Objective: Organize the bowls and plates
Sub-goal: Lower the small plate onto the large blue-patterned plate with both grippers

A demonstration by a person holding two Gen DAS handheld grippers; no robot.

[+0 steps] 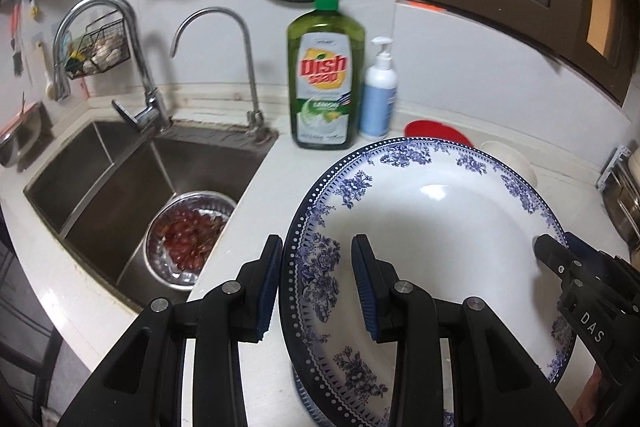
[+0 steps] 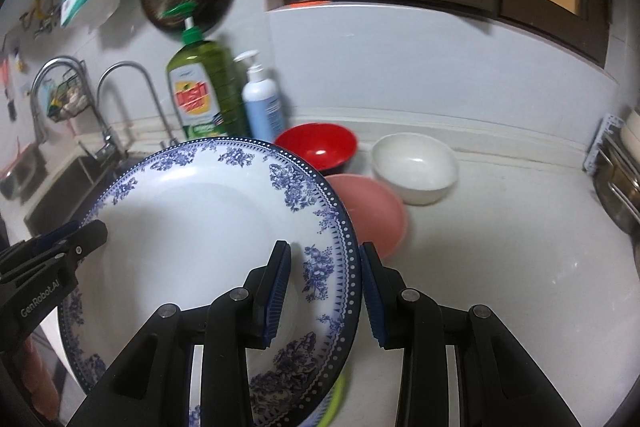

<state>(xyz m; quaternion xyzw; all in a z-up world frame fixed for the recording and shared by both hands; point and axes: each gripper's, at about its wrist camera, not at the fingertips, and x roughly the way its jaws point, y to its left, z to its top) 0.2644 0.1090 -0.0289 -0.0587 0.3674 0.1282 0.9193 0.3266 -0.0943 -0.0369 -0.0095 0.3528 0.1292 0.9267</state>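
A large white plate with a blue floral rim (image 1: 432, 227) (image 2: 192, 227) hangs over the counter, held from both sides. My left gripper (image 1: 318, 287) is shut on its left rim, one pad inside the plate and one outside. My right gripper (image 2: 324, 291) is shut on the opposite rim in the same way. Each gripper shows at the far rim in the other's view. A second patterned edge (image 1: 304, 395) peeks out under the plate. Behind it on the counter sit a red bowl (image 2: 316, 145), a white bowl (image 2: 416, 167) and a pink bowl (image 2: 372, 215).
A steel sink (image 1: 100, 187) lies to the left, with a colander of red fruit (image 1: 188, 235) in it and two taps behind. A green dish-soap bottle (image 1: 324, 79) and a white pump bottle (image 1: 378, 99) stand at the wall. A metal rack (image 2: 616, 187) is at the right edge.
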